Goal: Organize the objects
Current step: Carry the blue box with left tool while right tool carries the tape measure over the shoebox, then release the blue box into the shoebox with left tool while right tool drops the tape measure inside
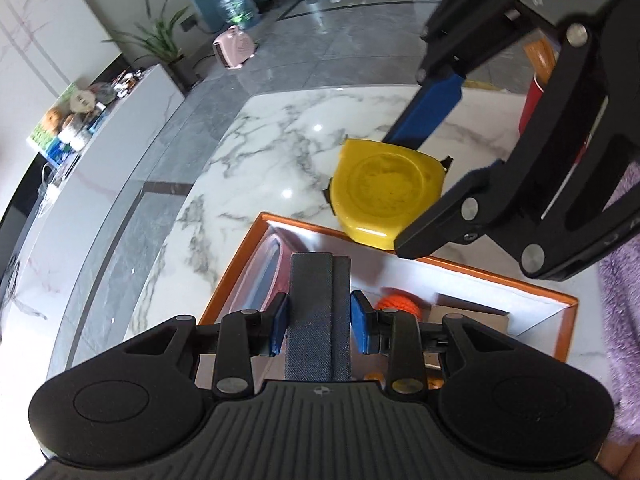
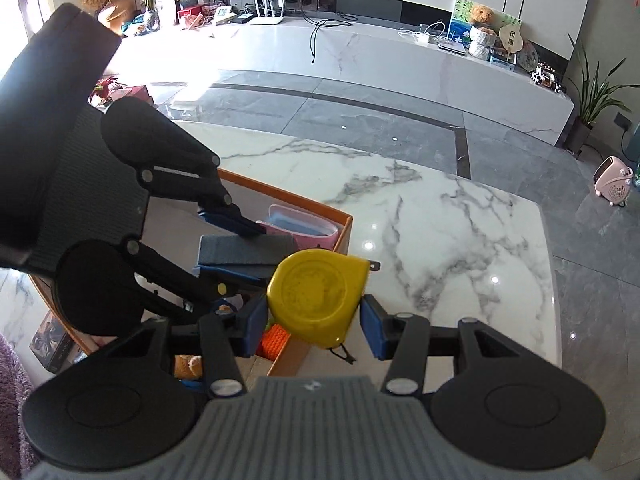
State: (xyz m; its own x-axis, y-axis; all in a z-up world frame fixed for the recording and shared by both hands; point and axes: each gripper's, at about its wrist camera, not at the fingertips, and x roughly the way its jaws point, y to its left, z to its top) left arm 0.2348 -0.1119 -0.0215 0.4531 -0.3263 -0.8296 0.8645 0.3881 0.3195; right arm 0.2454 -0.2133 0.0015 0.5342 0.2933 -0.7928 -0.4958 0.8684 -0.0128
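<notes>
The blue fingers (image 1: 280, 322) of the left gripper (image 1: 319, 322) are closed part-way onto a grey textured block (image 1: 318, 312), which is clamped between them and held above the orange-walled box (image 1: 520, 280). The fingers (image 2: 372, 330) of the right gripper (image 2: 314, 330) are spread wider around a yellow tape measure (image 2: 316, 300); its left side is touched by the left pad, while a narrow gap is seen at the right pad, so a firm grip cannot be confirmed.

A white marble table (image 1: 260, 152) is seen beneath everything, with grey floor tiles beyond its far edge. The box is set at the table's near left part in the right wrist view. Inside it, a pink-rimmed clear container (image 2: 300, 226) is stood against the far wall, and an orange knitted ball (image 1: 400, 304) is lain nearer the middle. The tape measure is held at the box's right wall, partly over it and partly over the table.
</notes>
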